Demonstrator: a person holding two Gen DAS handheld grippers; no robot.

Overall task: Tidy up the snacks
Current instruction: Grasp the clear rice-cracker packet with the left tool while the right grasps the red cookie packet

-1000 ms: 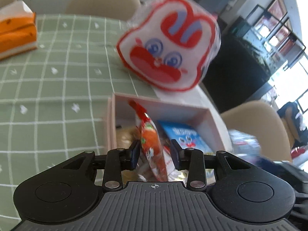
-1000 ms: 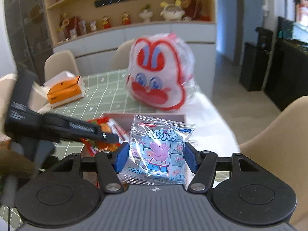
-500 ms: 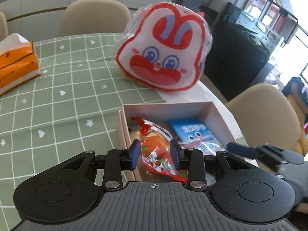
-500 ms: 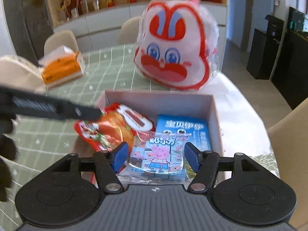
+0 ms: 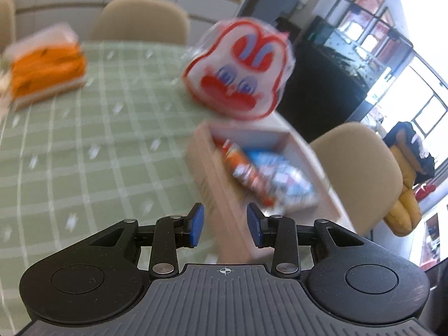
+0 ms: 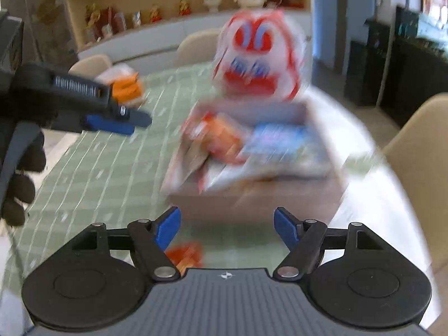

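A pale pink cardboard box [image 6: 252, 204] stands on the green checked tablecloth [image 5: 84, 154]. In it lie an orange-red packet [image 6: 221, 137] and a blue packet [image 6: 282, 142]; both are blurred. My right gripper [image 6: 226, 228] hangs back from the box's near wall, its jaws opening with nothing between them. My left gripper [image 5: 225, 224] is over the cloth at the near left corner of the box [image 5: 212, 184], pads apart and empty. The packets [image 5: 252, 168] show to its right. The left gripper [image 6: 131, 120] also reaches in from the left of the right wrist view.
A big rabbit-face bag [image 5: 240, 75] stands behind the box. An orange tissue pack [image 5: 47, 67] lies far left. A small orange packet [image 6: 184, 253] lies on the cloth under my right gripper. Beige chairs [image 5: 361, 162] ring the table. A gloved hand [image 6: 19, 184] holds the left gripper.
The right gripper let the pig-print packet go into the box, widened and drew back. The left gripper left the orange-red packet in the box and pulled back towards the left.
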